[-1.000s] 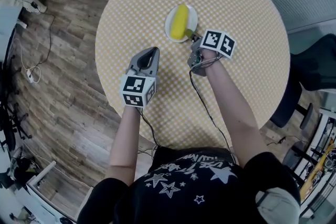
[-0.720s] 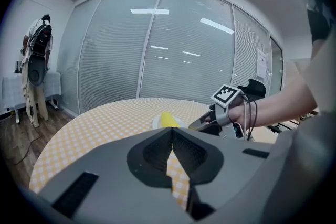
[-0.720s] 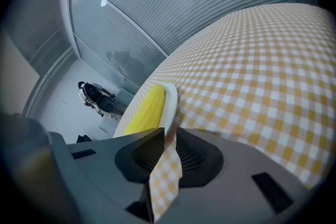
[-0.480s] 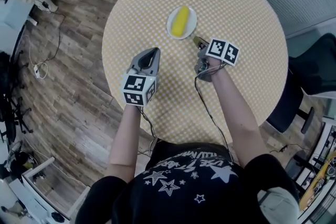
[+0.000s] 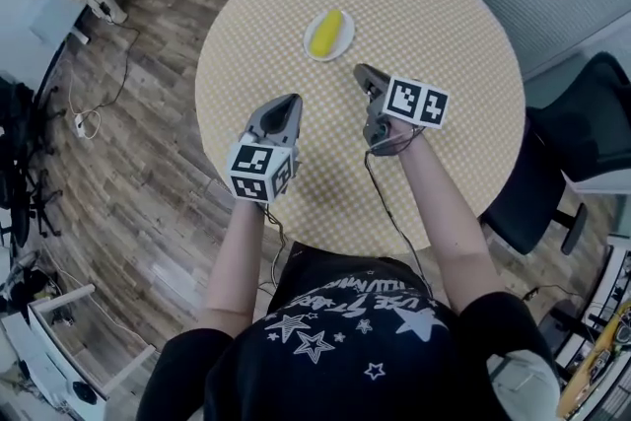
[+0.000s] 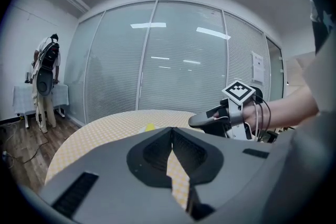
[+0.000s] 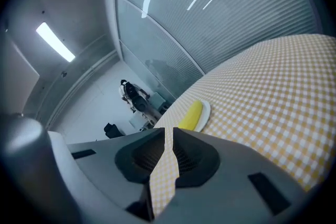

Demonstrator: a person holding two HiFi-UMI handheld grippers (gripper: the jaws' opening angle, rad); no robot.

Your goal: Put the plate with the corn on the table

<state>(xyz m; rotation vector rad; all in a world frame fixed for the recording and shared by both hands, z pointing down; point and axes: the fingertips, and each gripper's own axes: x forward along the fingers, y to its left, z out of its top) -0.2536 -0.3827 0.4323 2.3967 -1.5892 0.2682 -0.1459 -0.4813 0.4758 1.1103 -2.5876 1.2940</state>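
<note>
A white plate (image 5: 341,44) with a yellow corn cob (image 5: 326,33) rests on the round yellow-checked table (image 5: 444,25), toward its far side. My right gripper (image 5: 361,70) hovers a short way nearer than the plate and apart from it. Its jaws stand a narrow gap apart with nothing between them. In the right gripper view the corn (image 7: 190,115) and plate (image 7: 204,110) lie just beyond the right gripper (image 7: 167,131). My left gripper (image 5: 292,100) is shut and empty, over the table's near left part. The left gripper (image 6: 171,129) view shows the corn (image 6: 150,126) far off and the right gripper (image 6: 202,120) alongside.
A dark office chair (image 5: 582,138) stands right of the table. Cables (image 5: 84,118) trail over the wood floor on the left. Glass walls with blinds (image 6: 178,76) close off the far side, and a person (image 6: 44,81) stands by them at the left.
One second ago my right gripper held the plate's near rim. It has let go and drawn back toward me, leaving the plate on the table. The left gripper has barely moved.
</note>
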